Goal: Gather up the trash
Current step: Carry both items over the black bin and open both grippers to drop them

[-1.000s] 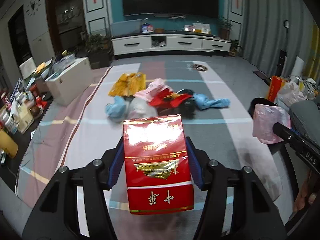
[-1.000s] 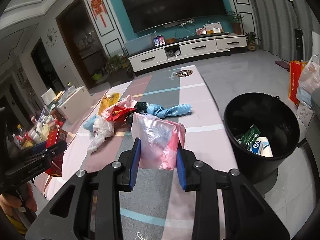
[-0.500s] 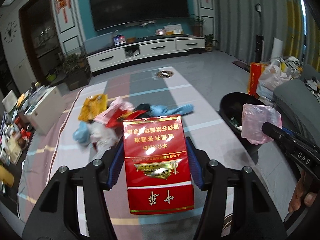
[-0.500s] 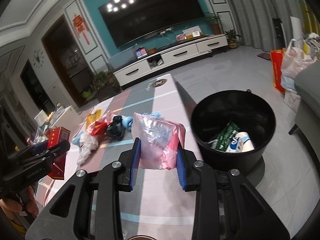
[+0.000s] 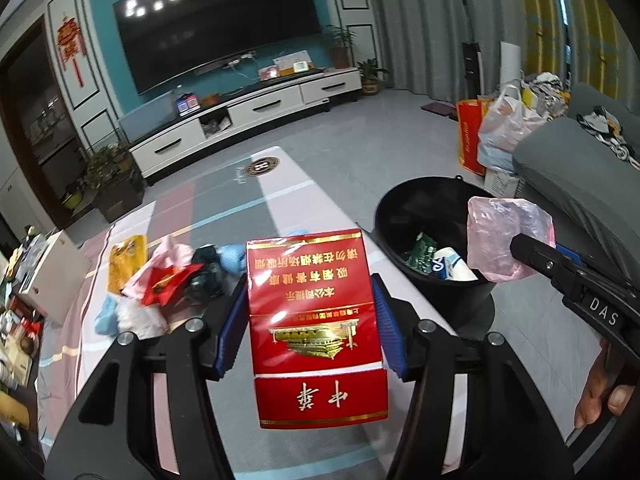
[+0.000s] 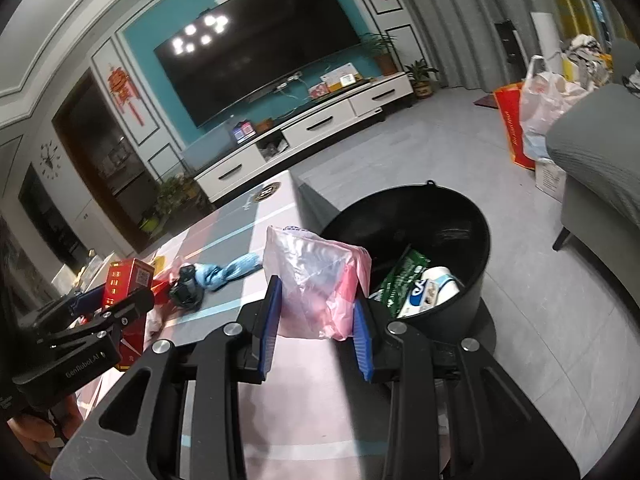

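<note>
My left gripper (image 5: pixel 308 320) is shut on a red cigarette carton (image 5: pixel 314 312) with gold print, held above the striped table; the right wrist view shows the carton (image 6: pixel 124 280) from the side. My right gripper (image 6: pixel 316 320) is shut on a crumpled pink plastic bag (image 6: pixel 316 280). That bag (image 5: pixel 504 240) hangs at the near rim of a black bin (image 5: pixel 424 216) standing on the floor right of the table. Inside the bin (image 6: pixel 440 216) lie a green packet and a white-and-blue wrapper.
A heap of trash (image 5: pixel 172 280) lies on the table: yellow, pink, red, black and blue bags. A grey sofa (image 5: pixel 580 184) stands at the right, shopping bags (image 5: pixel 492 128) behind it. A white box (image 5: pixel 52 272) and clutter line the left side.
Both grippers have swung right toward the bin, each keeping its load. The bin has come closer and more central in both views, and the trash heap has slid left.
</note>
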The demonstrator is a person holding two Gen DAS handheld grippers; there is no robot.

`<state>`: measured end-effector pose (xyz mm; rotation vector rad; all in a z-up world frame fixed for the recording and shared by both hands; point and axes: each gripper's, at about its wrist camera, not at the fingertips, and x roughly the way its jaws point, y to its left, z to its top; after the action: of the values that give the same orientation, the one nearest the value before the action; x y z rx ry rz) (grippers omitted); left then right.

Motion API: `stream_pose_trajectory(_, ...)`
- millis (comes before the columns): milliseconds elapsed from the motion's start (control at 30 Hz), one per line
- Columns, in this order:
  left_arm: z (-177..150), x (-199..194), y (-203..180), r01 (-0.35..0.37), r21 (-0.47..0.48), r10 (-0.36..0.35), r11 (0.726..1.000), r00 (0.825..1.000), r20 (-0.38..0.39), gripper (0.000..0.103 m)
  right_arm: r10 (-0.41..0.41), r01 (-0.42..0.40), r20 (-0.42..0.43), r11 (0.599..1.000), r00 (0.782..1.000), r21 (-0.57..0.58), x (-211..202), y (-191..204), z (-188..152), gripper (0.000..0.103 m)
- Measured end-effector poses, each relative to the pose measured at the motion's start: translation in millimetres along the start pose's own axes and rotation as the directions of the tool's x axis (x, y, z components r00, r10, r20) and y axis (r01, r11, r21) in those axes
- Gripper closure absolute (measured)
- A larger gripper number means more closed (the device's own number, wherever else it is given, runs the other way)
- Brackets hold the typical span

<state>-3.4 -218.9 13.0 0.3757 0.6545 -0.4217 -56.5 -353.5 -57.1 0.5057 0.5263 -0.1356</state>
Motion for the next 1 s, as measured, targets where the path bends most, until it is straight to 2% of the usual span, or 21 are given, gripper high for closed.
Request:
stream_pose_trajectory(333, 29, 51, -42, 0.129, 0.034, -0.128, 0.991, 0.991, -0.028, 0.044, -0.058, 0.058, 0.007, 0.997, 0.998, 0.046, 18, -32, 12, 0.070)
stream_pose_trajectory(533, 44, 102, -63, 0.227, 0.011, -0.225, 0.974, 0.970, -0.098, 0.044, -0.109, 0.109, -0.013, 0.993, 0.994, 0.038, 44, -44, 21, 0.069)
stream_pose_trajectory(600, 46, 113, -68, 0.229, 0.009, -0.227, 0.973, 0.968, -0.106, 0.044, -0.124, 0.125, -0.022, 0.991, 0.992, 0.038, 53, -49, 22, 0.067)
stream_pose_trajectory(767, 50, 135, -85, 0.285, 0.027, -0.279, 0.958, 0.952, -0.126, 0.044, -0.148, 0.150, -0.051, 0.988, 0.988, 0.046, 70, -59, 24, 0.063)
stream_pose_trajectory(833, 49, 141, -89, 0.279, 0.033, -0.273, 0.960, 0.954, -0.127, 0.043, -0.162, 0.166, -0.058, 0.984, 0.985, 0.060, 73, -64, 25, 0.060)
stream_pose_trajectory(867, 49, 142, -88, 0.280, 0.028, -0.275, 0.959, 0.953, -0.129, 0.040, -0.169, 0.173, -0.060, 0.982, 0.984, 0.072, 73, -67, 26, 0.053)
stream_pose_trajectory(900, 49, 145, -86, 0.280, 0.018, -0.276, 0.960, 0.952, -0.130, 0.031, -0.165, 0.170, -0.057, 0.981, 0.985, 0.090, 71, -71, 26, 0.048)
stream_pose_trajectory(1000, 47, 143, -76, 0.285, -0.001, -0.283, 0.959, 0.952, -0.117, 0.026, -0.165, 0.169, -0.047, 0.980, 0.985, 0.107, 65, -75, 27, 0.044)
